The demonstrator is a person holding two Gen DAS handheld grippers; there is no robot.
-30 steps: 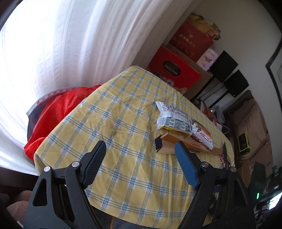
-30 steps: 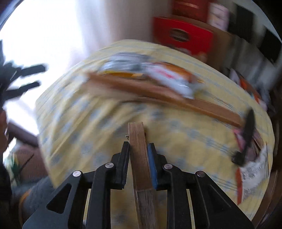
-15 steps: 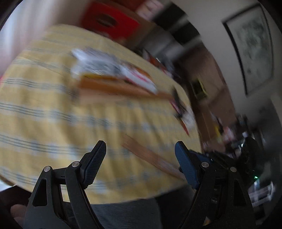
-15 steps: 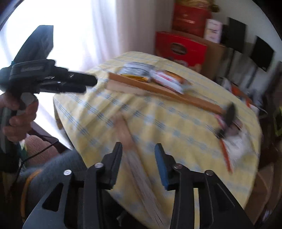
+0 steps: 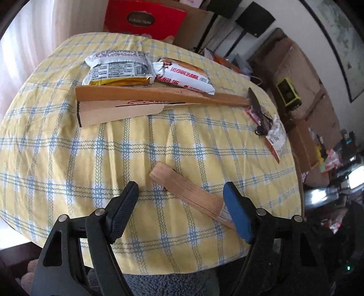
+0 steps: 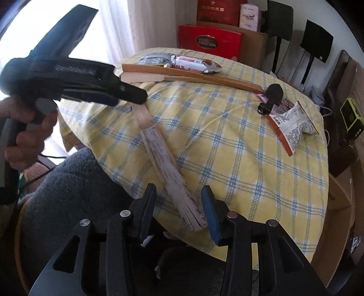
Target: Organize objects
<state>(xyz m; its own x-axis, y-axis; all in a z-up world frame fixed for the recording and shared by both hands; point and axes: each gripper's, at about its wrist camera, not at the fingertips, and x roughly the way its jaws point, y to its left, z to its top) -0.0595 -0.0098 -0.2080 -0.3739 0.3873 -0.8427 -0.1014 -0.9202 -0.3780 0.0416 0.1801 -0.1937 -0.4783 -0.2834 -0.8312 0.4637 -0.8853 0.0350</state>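
Wooden folded fan (image 5: 188,193) lying loose on the checked bench (image 5: 68,159), near edge | left tongs (image 5: 179,209) spread, closing, hovering over fan's pivot end | right tongs (image 6: 178,209) closing, astride fan's far tip, probably not pinching it | snack packs (image 5: 118,68) at back

A red gift box (image 6: 209,42) behind the surface carries a dark oval label reading "COLLECTION"; the word above it is too small to read. A darker red box (image 6: 217,10) higher up shows gold Chinese characters. Snack wrappers (image 5: 184,76) bear red Chinese print, not legible.
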